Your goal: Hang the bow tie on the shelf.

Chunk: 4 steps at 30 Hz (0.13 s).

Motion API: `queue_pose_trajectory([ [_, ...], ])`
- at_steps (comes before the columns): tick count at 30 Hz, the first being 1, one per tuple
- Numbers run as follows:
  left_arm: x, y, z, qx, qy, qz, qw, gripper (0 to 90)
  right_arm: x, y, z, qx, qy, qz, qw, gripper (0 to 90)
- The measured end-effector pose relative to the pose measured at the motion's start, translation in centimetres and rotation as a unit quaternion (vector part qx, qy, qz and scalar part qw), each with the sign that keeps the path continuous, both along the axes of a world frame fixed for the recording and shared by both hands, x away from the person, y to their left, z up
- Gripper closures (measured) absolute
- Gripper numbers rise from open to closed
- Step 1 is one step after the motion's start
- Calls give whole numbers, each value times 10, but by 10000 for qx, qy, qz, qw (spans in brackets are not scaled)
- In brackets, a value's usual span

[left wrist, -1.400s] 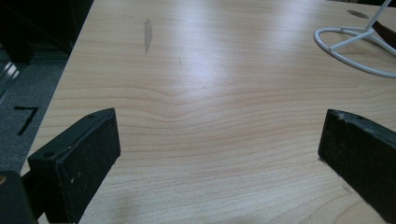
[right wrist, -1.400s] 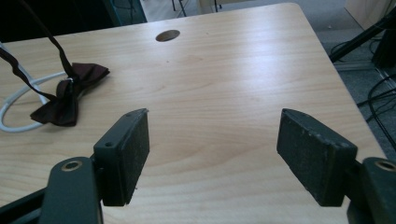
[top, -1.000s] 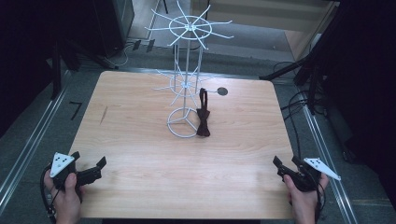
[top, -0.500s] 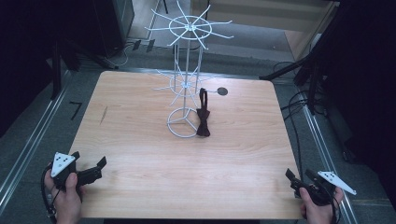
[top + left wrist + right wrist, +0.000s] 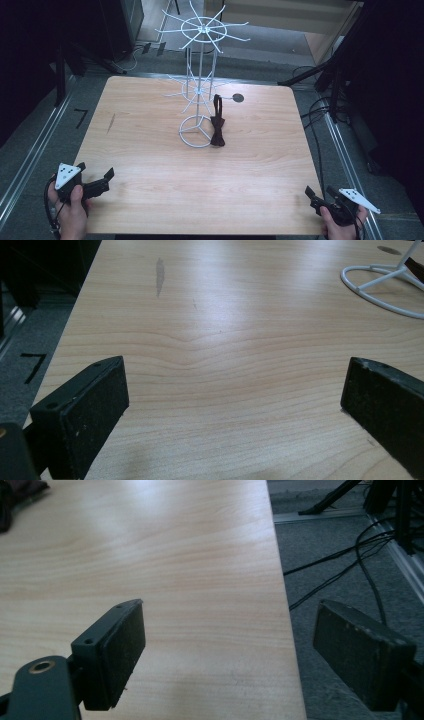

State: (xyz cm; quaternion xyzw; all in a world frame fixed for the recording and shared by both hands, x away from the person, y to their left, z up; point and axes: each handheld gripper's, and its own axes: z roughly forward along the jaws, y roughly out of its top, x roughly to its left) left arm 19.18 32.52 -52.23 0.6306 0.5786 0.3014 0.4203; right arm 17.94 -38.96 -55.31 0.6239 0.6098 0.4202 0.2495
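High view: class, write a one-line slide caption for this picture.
Two open hand-held grippers, left and right, wait at the near corners of a wooden table bearing a white wire rack and dark bow tie.

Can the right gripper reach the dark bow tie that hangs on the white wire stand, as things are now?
Probably yes. The right gripper sits open at the near right corner of the table, and bare wood lies between it and the bow tie. Only the wire stand, just beside the tie, needs care.

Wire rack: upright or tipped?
Upright. The wire rack stands on its ring base on the table, pole vertical; the dark strap hangs from one arm.
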Motion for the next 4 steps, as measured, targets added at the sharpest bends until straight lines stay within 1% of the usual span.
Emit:
queue_pose_trajectory([
  [1,0,0,0,2,-5,3,10000,0,-1,6,-3,-330,73,77,9994,141],
  [2,0,0,0,2,-5,3,10000,0,-1,8,-4,-419,117,106,9990,141],
  [4,0,0,0,0,-13,-3,10000,0,-1,10,-3,-514,79,70,9986,142],
])
